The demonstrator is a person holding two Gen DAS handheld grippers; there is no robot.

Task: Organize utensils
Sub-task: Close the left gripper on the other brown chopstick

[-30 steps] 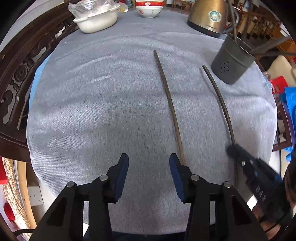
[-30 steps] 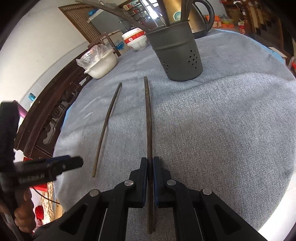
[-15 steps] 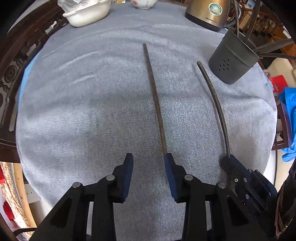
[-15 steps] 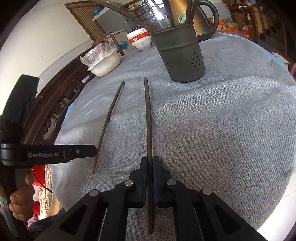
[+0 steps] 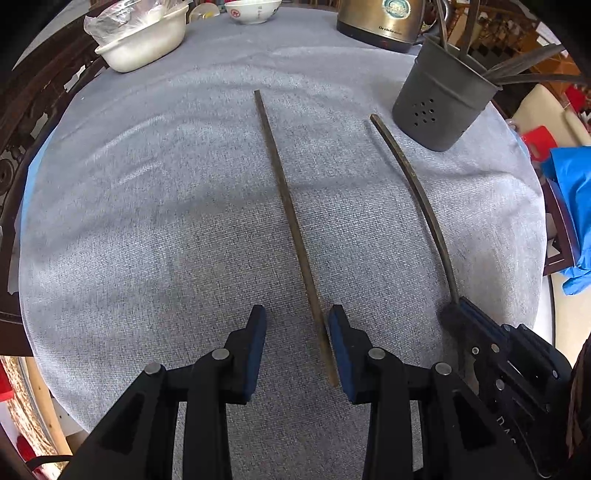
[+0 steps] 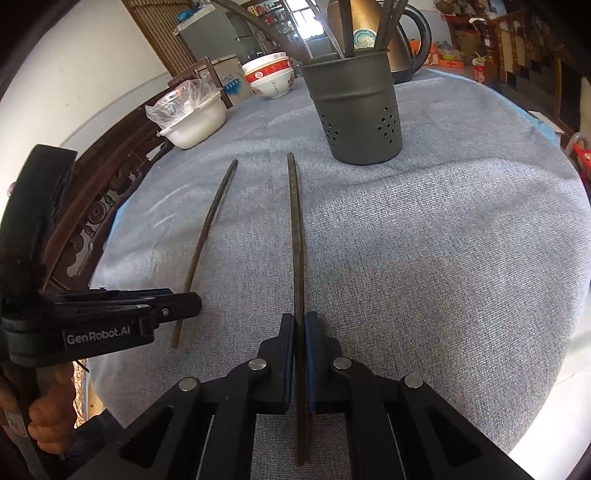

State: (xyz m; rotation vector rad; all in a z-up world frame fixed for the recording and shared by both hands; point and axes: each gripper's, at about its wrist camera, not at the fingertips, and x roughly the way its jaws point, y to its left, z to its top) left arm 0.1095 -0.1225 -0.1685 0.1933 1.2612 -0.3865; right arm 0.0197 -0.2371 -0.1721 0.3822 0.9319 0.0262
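Grey holder [image 6: 356, 118] holding utensils, right hand-held gripper [image 6: 299, 363] clamping chopstick [image 6: 297, 236], left [image 5: 297, 347] apart

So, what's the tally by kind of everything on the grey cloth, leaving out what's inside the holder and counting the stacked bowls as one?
Chopsticks outside the holder: 2
Grey utensil holder: 1
Kettle: 1
White basin: 1
Bowl stack: 1
Total: 6
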